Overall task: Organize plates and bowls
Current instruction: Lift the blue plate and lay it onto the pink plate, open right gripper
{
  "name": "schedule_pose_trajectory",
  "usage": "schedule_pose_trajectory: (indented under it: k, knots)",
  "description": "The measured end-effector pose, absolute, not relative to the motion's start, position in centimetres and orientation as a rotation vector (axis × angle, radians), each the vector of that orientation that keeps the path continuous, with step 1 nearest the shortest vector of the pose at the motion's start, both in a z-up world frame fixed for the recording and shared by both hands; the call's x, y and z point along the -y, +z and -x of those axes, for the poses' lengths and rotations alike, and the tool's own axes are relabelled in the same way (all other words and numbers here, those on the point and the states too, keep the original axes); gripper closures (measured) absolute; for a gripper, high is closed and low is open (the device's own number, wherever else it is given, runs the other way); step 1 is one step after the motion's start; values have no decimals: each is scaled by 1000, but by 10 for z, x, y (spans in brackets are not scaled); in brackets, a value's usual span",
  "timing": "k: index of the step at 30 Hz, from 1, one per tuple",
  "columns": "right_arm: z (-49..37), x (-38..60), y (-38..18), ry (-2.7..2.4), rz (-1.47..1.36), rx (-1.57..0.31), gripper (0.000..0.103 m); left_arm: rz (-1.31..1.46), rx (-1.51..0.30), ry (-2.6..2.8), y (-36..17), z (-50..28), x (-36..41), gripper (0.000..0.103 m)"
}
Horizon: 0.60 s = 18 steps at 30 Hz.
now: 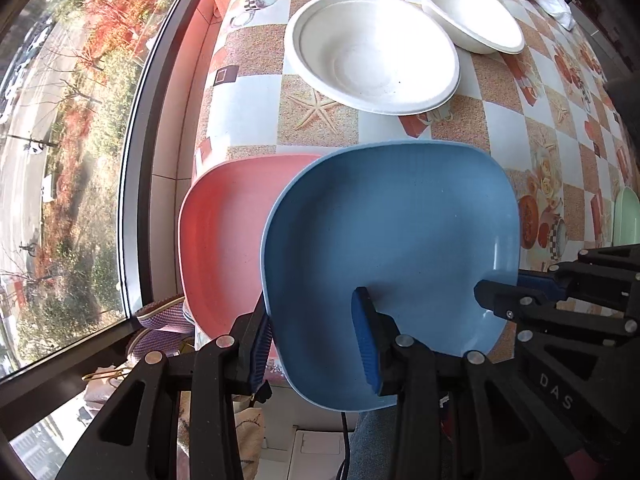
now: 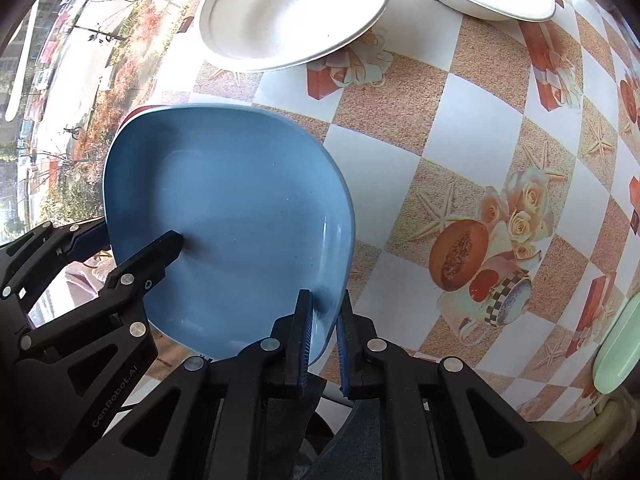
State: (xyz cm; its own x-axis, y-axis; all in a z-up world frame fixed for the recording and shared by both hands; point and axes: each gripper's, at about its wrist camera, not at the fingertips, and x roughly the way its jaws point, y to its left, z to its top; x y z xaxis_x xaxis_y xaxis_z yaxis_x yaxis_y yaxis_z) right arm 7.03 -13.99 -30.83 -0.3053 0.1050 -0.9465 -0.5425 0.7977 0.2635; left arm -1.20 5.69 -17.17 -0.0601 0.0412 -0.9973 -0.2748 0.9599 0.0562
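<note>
Two handheld grippers share a blue squarish plastic plate point(image 1: 392, 248) over the counter's point(image 1: 500, 128) near window-side corner. The right gripper's point(image 2: 323, 320) jaws are clamped on its rim; the left gripper's point(image 1: 316, 340) jaws, partly apart, straddle the opposite rim, above a pink squarish plate point(image 1: 224, 240). White paper bowls point(image 1: 372, 52) sit farther back.
</note>
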Motion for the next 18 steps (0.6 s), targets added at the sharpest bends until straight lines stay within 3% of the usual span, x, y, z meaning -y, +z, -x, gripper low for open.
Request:
schedule_pose_trajectory:
  k: [14,17,18]
  knots:
    - [-67,113,-330,733,370,-1820,89,194,-1588,367,-175,42,-107,61]
    - [-73,114,-329,725,351,-1826,89,187,-1572,396,-172,38,-104,51]
    - [-74,115,-330,724,340,-1830,89,181,-1571,415,-173,39,-106,37]
